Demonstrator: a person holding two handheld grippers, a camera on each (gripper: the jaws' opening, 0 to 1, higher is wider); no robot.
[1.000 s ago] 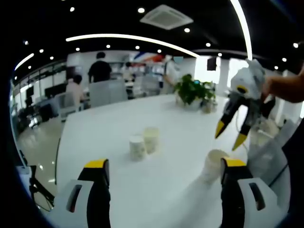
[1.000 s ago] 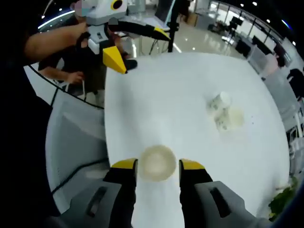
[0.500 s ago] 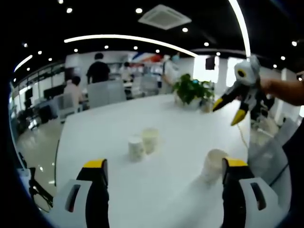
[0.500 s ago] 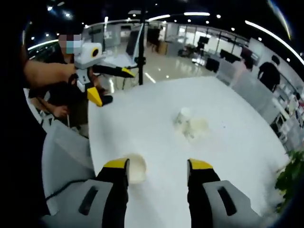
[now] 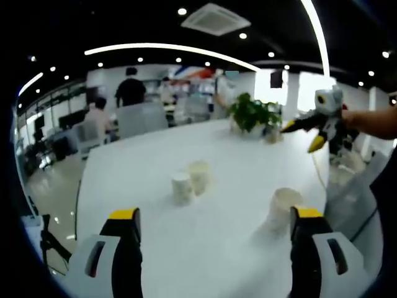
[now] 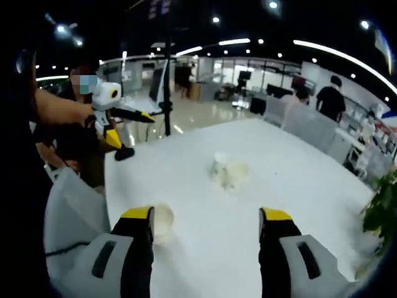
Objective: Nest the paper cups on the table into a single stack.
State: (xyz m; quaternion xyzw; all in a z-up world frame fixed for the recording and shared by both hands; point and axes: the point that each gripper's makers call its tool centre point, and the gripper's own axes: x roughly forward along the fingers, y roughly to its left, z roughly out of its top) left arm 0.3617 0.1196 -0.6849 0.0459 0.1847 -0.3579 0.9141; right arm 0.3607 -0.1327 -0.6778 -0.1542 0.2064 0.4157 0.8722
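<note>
Left gripper view: we note the left tool (image 5: 211, 218) with jaws wide apart and nothing between them, above the white bench (image 5: 136, 180). Two paper cups (image 5: 190, 181) stand touching mid-bench, a third cup (image 5: 282, 208) stands beside the right jaw, a potted plant (image 5: 251, 118) sits at the far edge, and the right tool (image 5: 304, 133) hangs in the air at right. In the right gripper view, the right tool (image 6: 206, 214) is likewise spread and empty; one cup (image 6: 162, 222) sits by its left jaw.
</note>
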